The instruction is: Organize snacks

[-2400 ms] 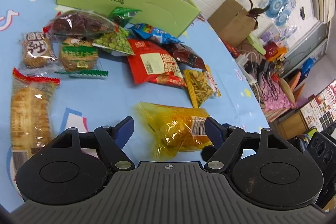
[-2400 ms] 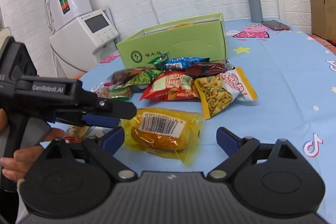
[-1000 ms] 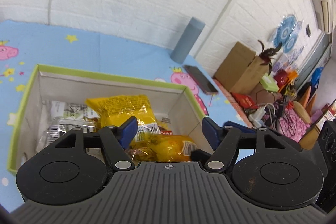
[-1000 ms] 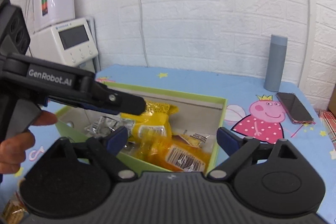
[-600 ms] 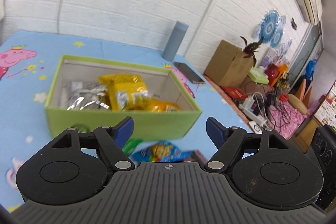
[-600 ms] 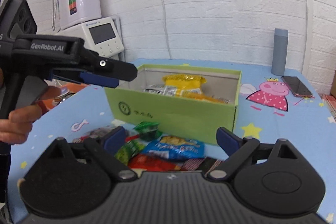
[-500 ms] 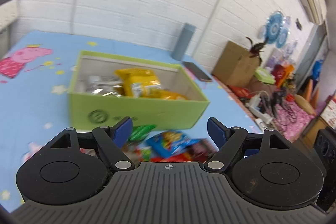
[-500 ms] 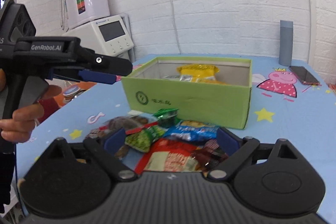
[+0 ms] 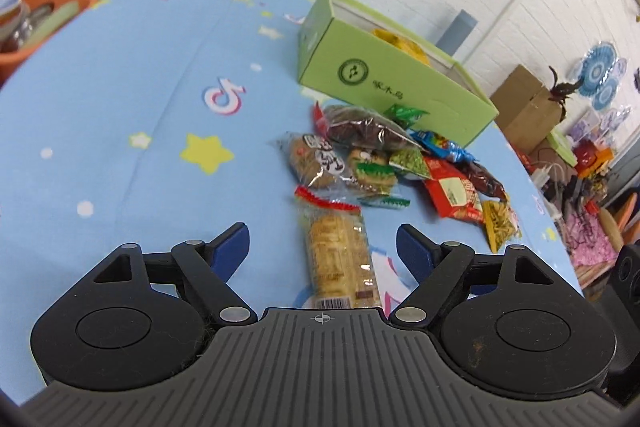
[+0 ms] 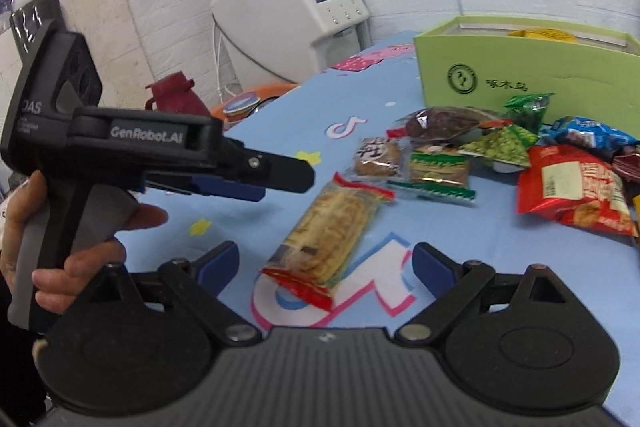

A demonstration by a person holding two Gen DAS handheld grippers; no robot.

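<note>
Table under a blue cartoon-print cloth [image 9: 160,107] carries a green cardboard box [image 9: 392,83], a long cracker pack [image 9: 340,259], a round biscuit pack [image 9: 316,159], a red chip bag [image 9: 452,195] and more loose snack packets beside the box.

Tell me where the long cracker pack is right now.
In the left wrist view, the long cracker pack lies on the blue tablecloth between the open left claw.
</note>
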